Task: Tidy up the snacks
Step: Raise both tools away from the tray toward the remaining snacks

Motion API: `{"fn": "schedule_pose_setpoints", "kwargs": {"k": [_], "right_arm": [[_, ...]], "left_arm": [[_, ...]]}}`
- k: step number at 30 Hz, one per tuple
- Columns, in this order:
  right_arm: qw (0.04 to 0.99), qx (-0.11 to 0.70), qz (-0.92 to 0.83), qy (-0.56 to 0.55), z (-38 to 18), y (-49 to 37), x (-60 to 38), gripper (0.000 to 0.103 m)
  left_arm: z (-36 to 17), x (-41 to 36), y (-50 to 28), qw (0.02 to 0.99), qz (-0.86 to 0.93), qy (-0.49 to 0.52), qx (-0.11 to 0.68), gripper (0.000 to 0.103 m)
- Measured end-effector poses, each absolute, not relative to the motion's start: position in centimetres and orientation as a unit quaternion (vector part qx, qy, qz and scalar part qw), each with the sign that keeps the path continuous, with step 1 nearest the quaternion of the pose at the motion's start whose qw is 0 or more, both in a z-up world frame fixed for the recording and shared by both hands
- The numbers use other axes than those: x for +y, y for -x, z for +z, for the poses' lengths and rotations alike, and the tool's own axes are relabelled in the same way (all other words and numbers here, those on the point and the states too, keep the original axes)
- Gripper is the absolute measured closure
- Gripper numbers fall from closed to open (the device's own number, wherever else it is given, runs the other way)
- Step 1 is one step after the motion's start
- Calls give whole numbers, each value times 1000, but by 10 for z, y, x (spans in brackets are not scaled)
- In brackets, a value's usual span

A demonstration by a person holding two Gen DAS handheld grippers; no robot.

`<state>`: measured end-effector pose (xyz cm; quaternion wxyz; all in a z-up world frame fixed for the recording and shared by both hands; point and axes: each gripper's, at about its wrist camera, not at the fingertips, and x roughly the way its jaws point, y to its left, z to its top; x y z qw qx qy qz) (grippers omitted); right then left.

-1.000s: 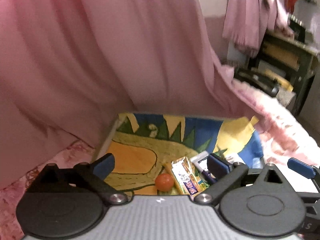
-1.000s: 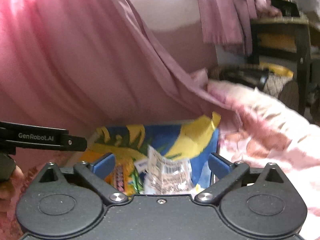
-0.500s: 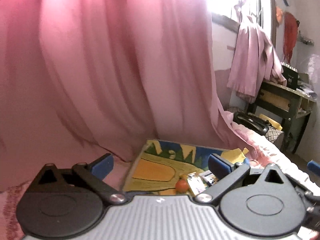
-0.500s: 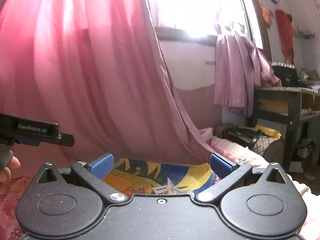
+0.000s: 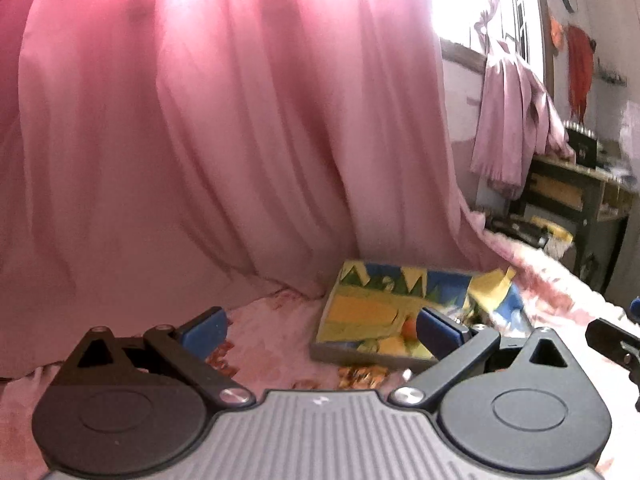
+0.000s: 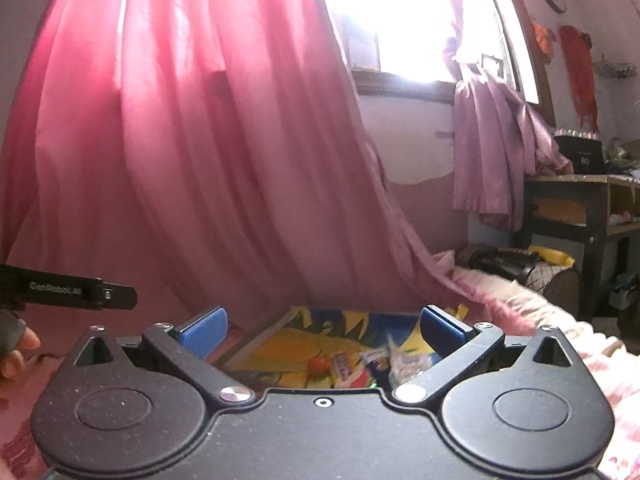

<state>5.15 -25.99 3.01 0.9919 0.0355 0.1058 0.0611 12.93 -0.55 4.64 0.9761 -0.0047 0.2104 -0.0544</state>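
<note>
A shallow tray [image 5: 360, 312] with a yellow, green and blue picture lies on a pink bedspread, also in the right wrist view [image 6: 280, 340]. In it lie a small orange ball [image 6: 318, 365] and several snack packets [image 6: 376, 362]; the ball also shows in the left wrist view [image 5: 409, 326]. My left gripper [image 5: 320, 330] is open and empty, well back from the tray and left of it. My right gripper [image 6: 322, 330] is open and empty, raised in front of the tray. A loose wrapper [image 5: 360, 374] lies on the bed before the tray.
A pink curtain [image 5: 200, 140] hangs right behind the tray. A dark table [image 6: 580, 208] with clutter stands at the right, bags [image 6: 512, 264] on the floor beside it. The left gripper's body [image 6: 68, 292] shows at the right view's left edge.
Both grippers have pulled up and back from the tray, staying open and empty. The left view has swung leftward, so the tray now sits to the right and further off.
</note>
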Motion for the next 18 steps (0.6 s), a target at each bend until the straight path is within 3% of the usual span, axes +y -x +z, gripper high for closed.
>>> {"fn": "schedule_pose_setpoints", "kwargs": {"k": [8,18], "right_arm": [[977,197,77,6,1,-55,-224,1],[958,271,88,17,-27,-74,-206,1]], "left_arm": [[6,0,-133,942,-47,-48,329,0],[-22,9,-146,913,-19,-51,405,0]]}}
